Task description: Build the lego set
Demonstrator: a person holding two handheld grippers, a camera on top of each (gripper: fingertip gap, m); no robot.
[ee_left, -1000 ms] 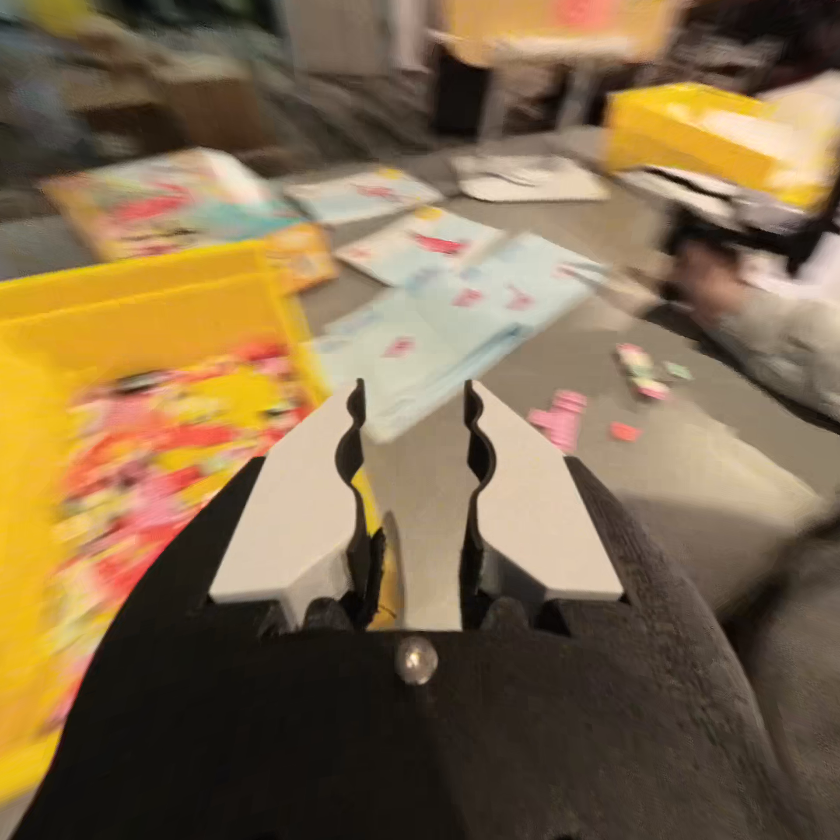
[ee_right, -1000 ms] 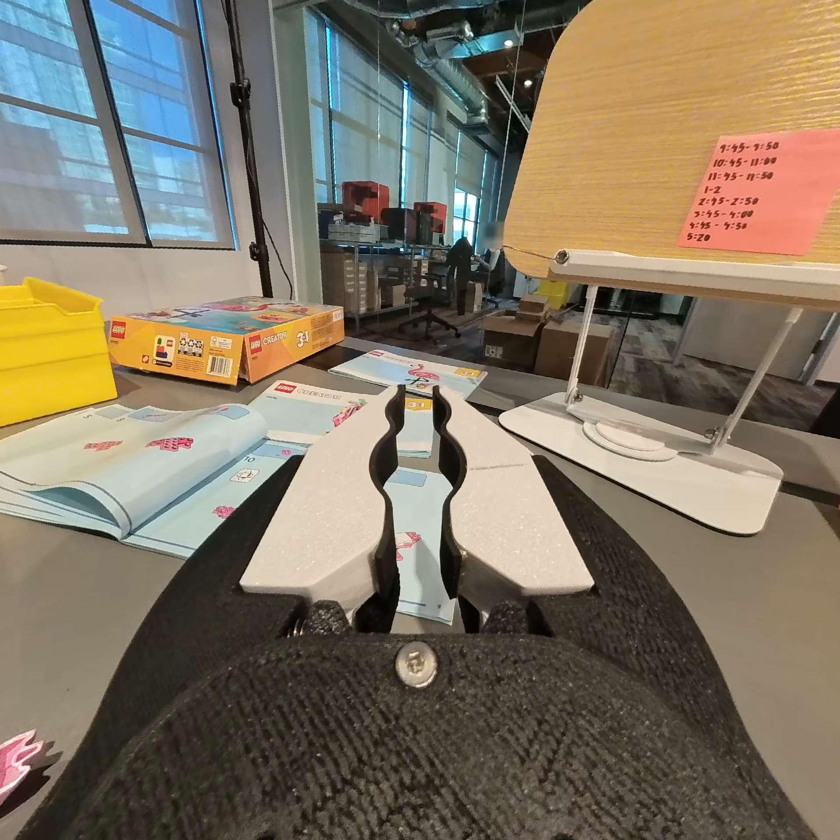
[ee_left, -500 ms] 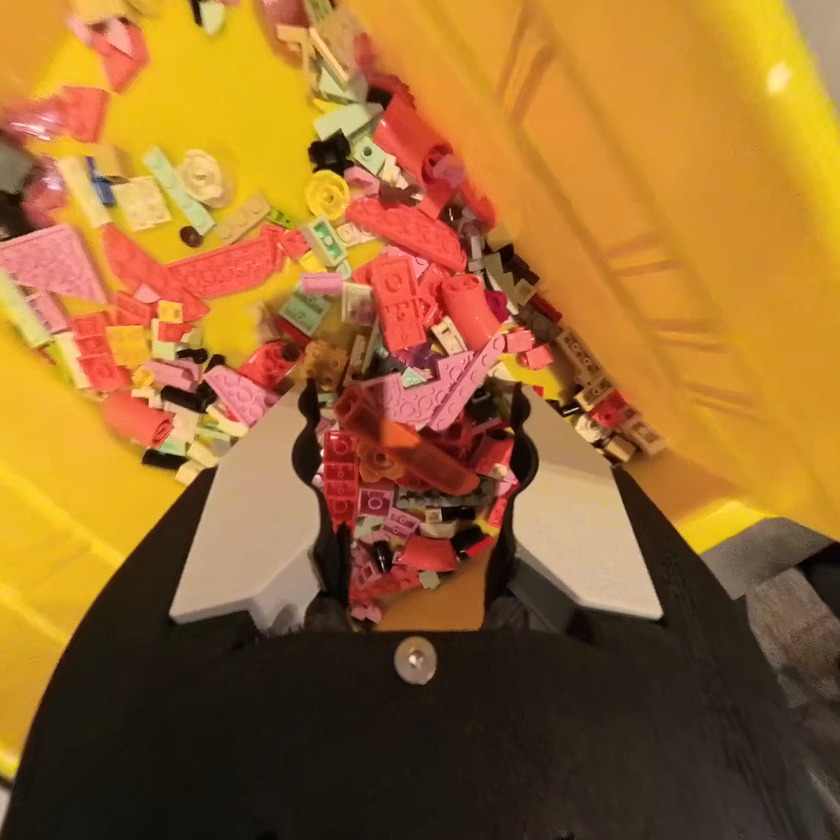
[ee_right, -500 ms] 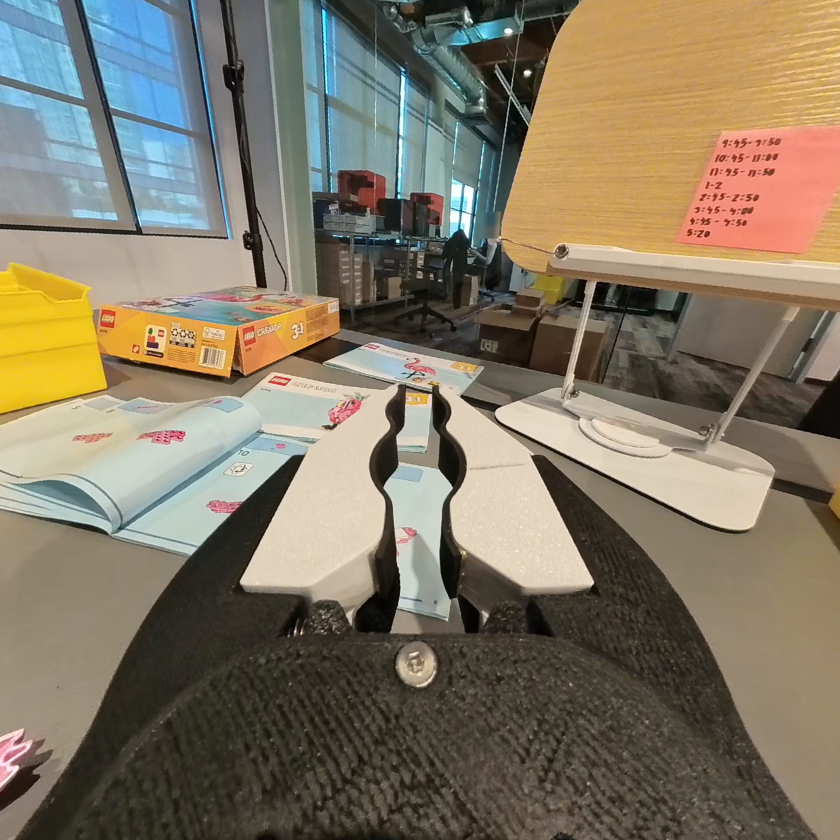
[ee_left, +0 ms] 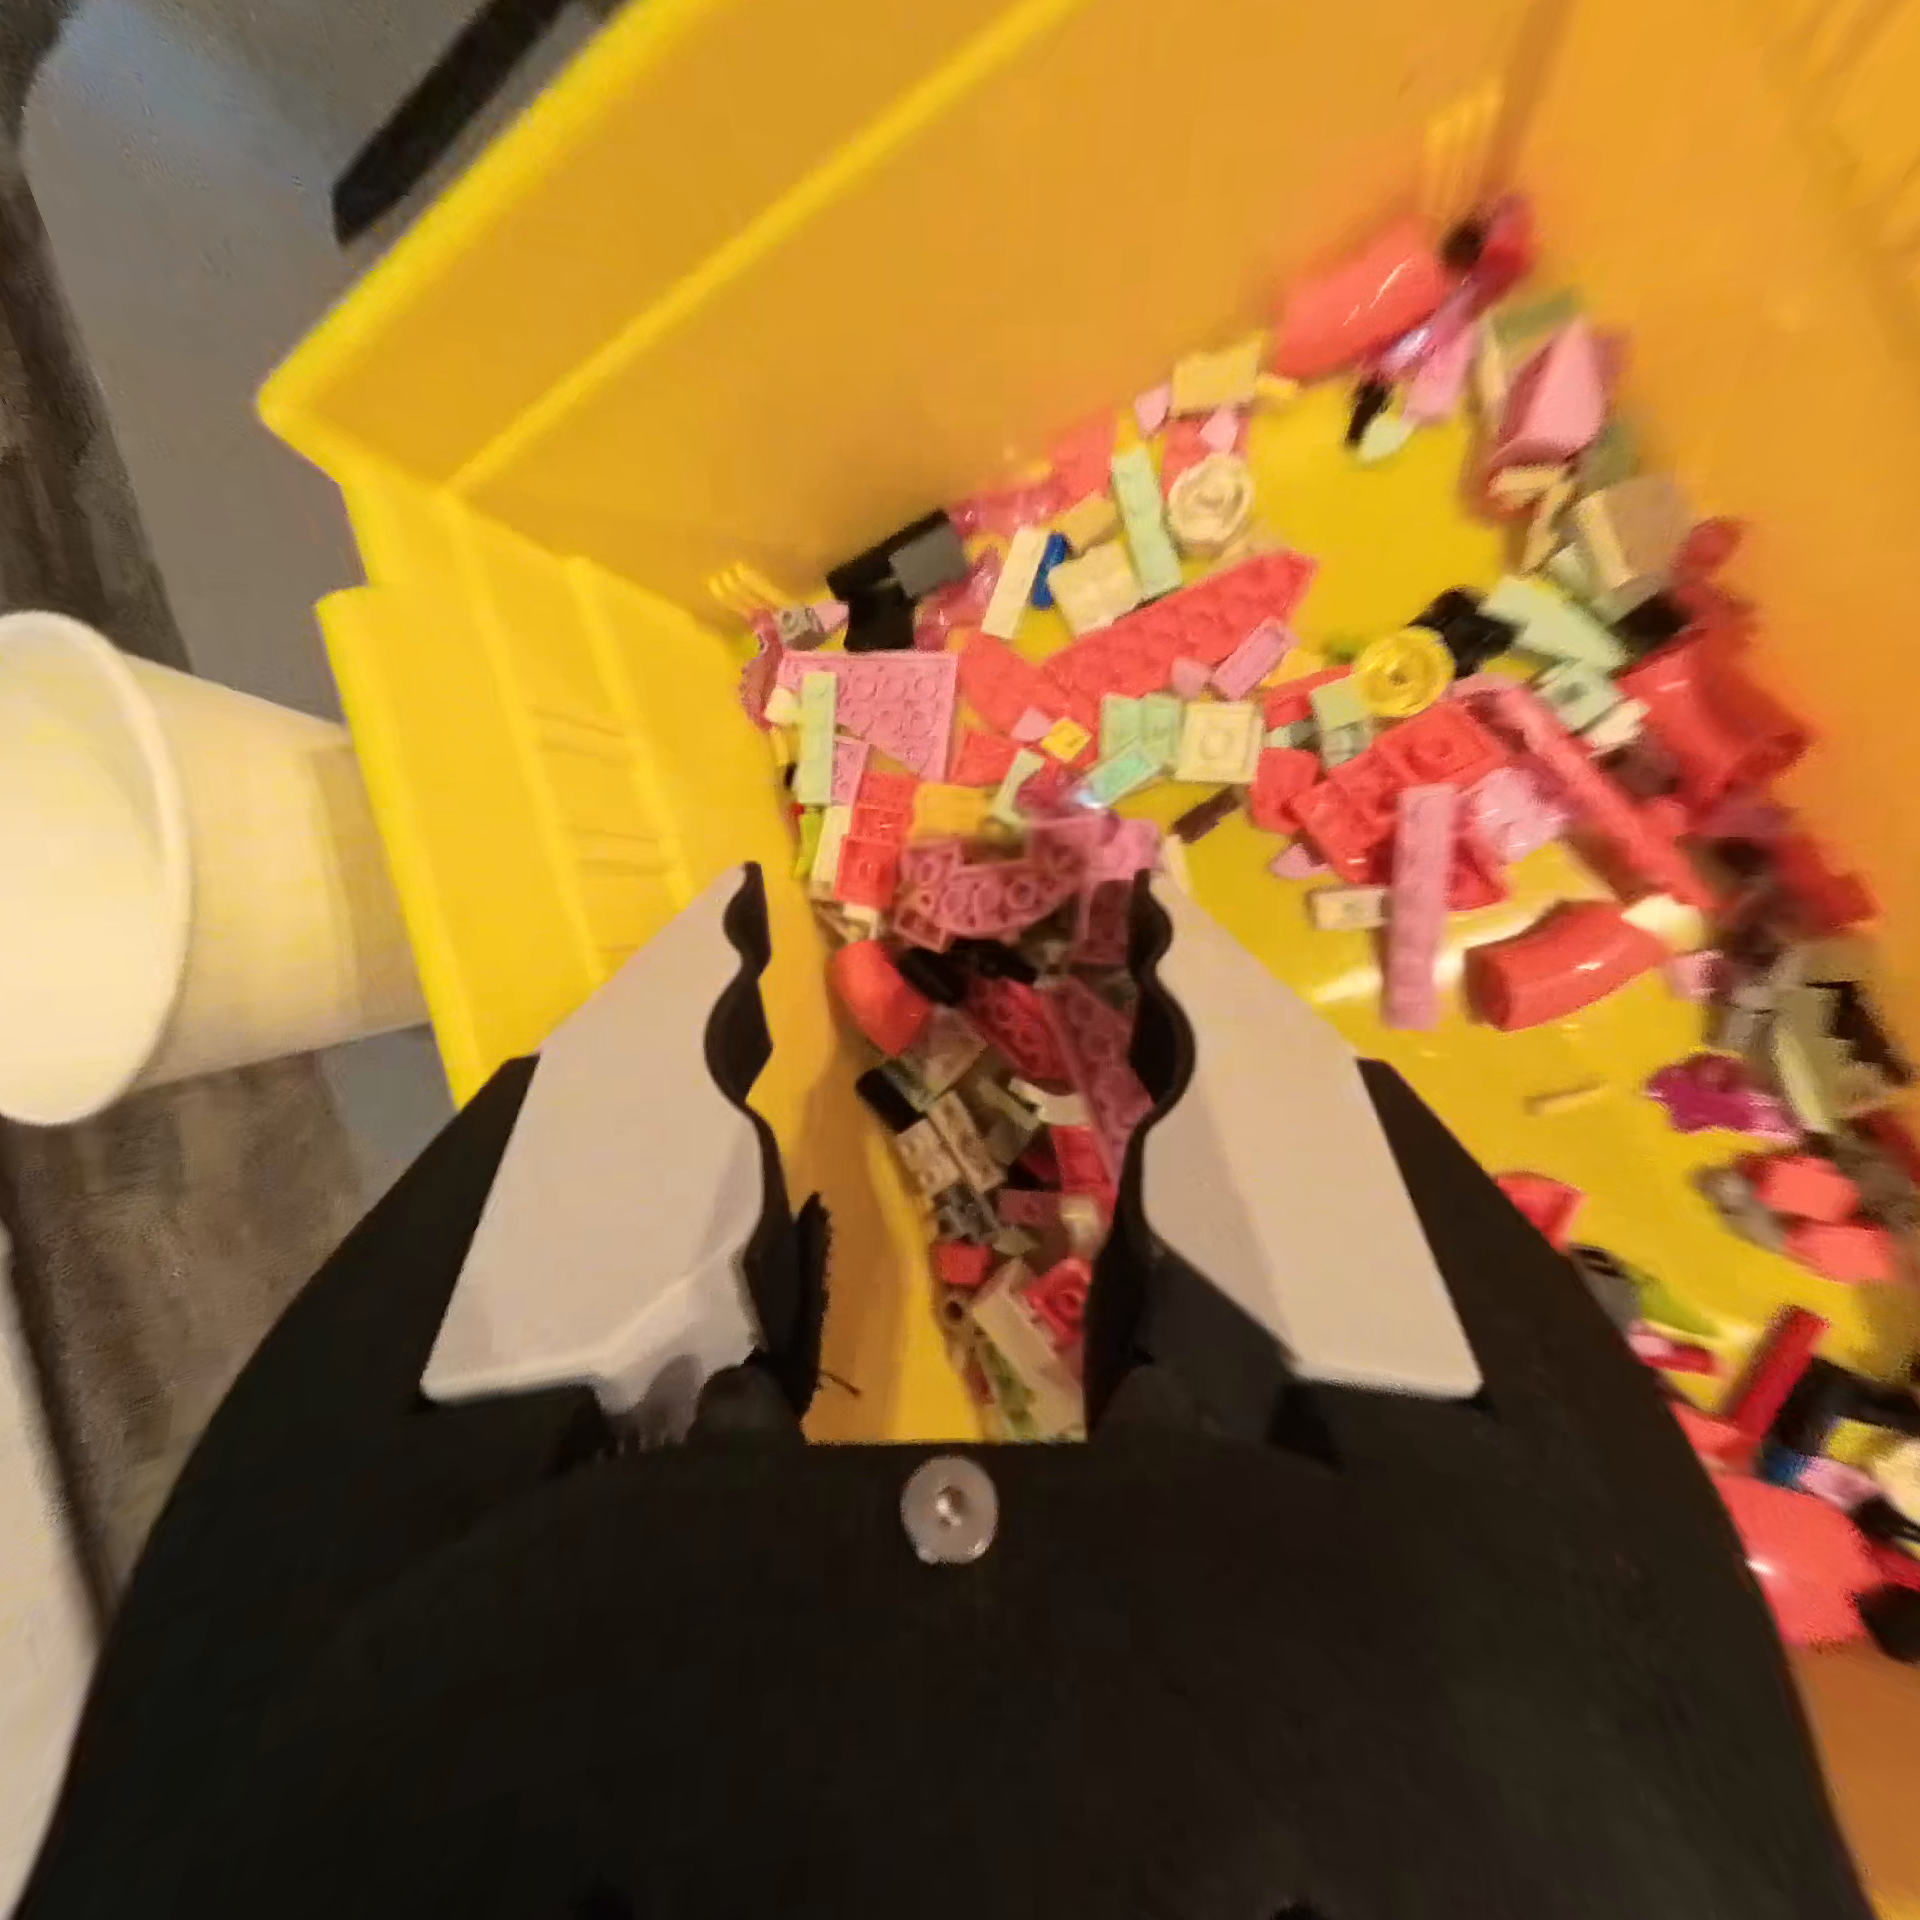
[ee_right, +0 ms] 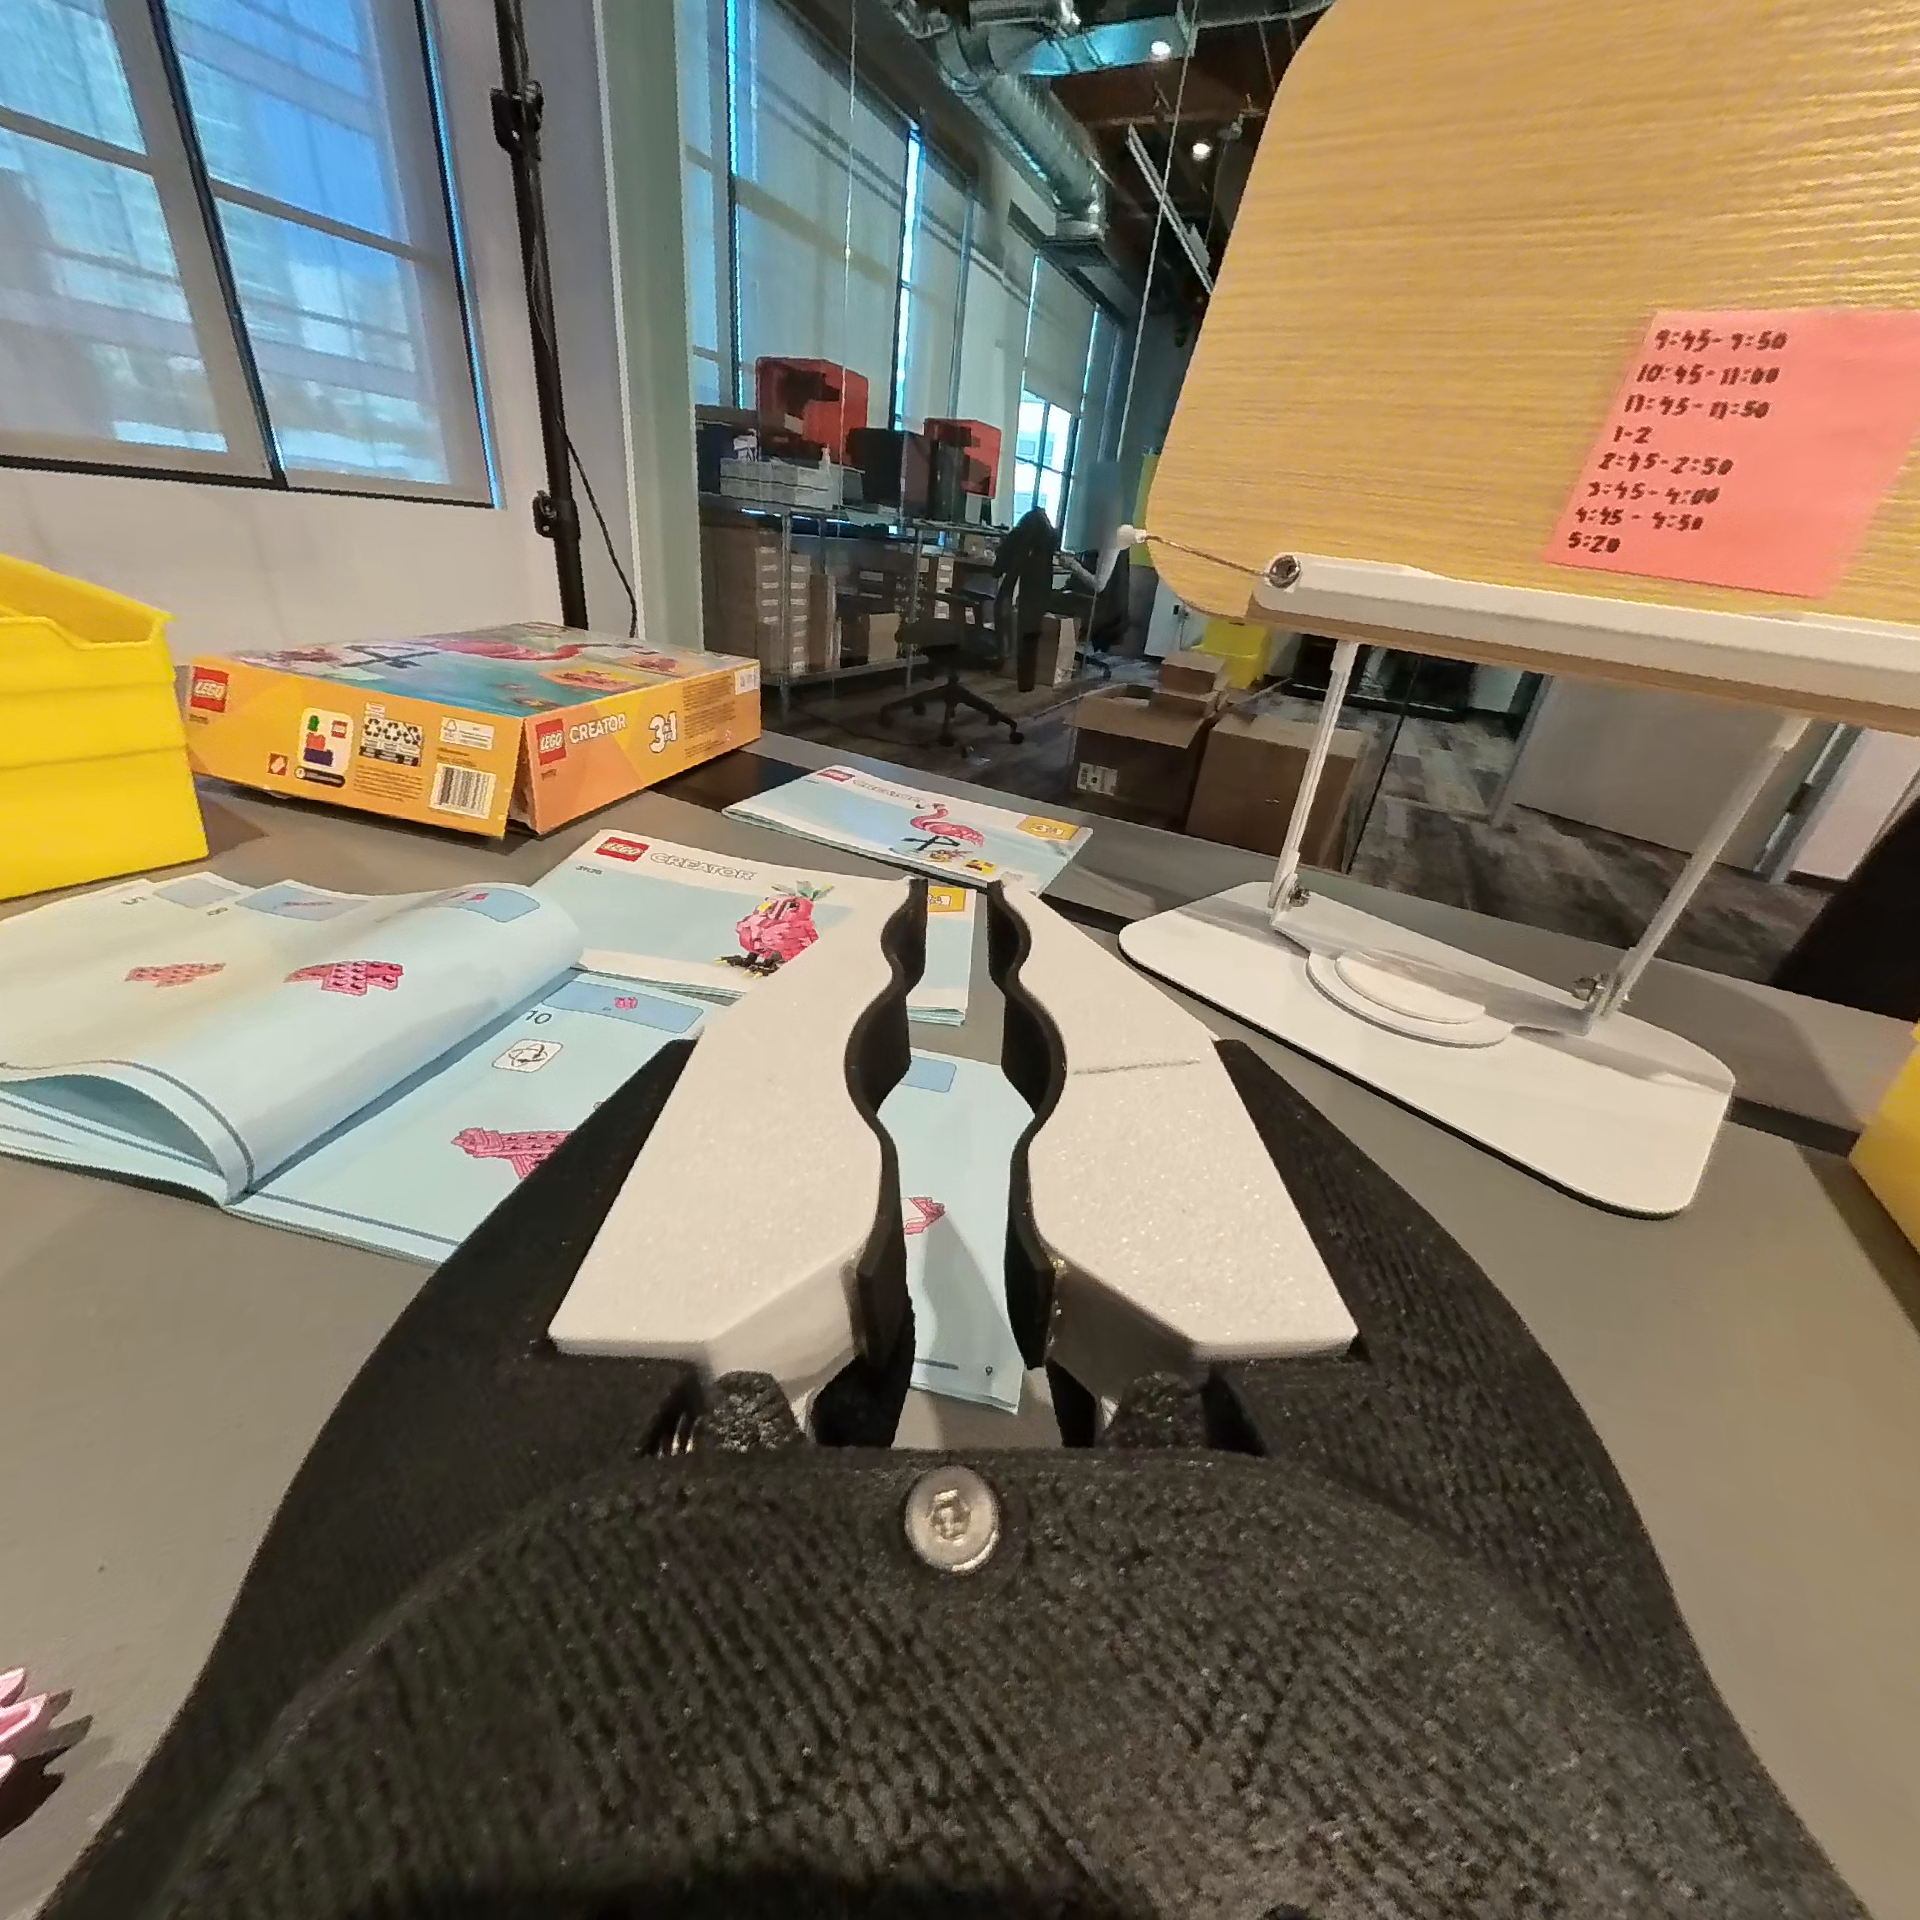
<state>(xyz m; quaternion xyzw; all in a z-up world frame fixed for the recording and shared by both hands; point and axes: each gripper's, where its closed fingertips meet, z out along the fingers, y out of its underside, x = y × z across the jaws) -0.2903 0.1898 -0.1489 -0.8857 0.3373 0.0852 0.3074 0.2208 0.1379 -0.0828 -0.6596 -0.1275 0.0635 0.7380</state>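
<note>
In the left wrist view a yellow bin (ee_left: 665, 343) holds a heap of loose pink, coral, mint and black Lego pieces (ee_left: 1195, 790). My left gripper (ee_left: 945, 894) is open and empty, hovering over the pieces near the bin's left wall. In the right wrist view my right gripper (ee_right: 954, 894) hangs low over the grey table (ee_right: 156, 1351), its jaws a narrow gap apart and empty. Open instruction booklets (ee_right: 312, 1029) lie ahead of it. A bit of a pink Lego build (ee_right: 21, 1725) shows at the lower left edge.
A white paper cup (ee_left: 135, 862) stands outside the bin's left wall. The Lego box (ee_right: 468, 727) and the yellow bin (ee_right: 83, 727) sit at the back left of the table. A wooden board on a white stand (ee_right: 1455, 1018) is at the right. About 50 cm separates my left fingertips from my right. My left tips are about 45 cm from the pink Lego build (ee_right: 21, 1725), my right tips only 15 cm.
My left gripper swung from the table over into the bin, opened wider, and now looks toward the bin's left corner. My right gripper drifted slightly; its narrow gap is unchanged.
</note>
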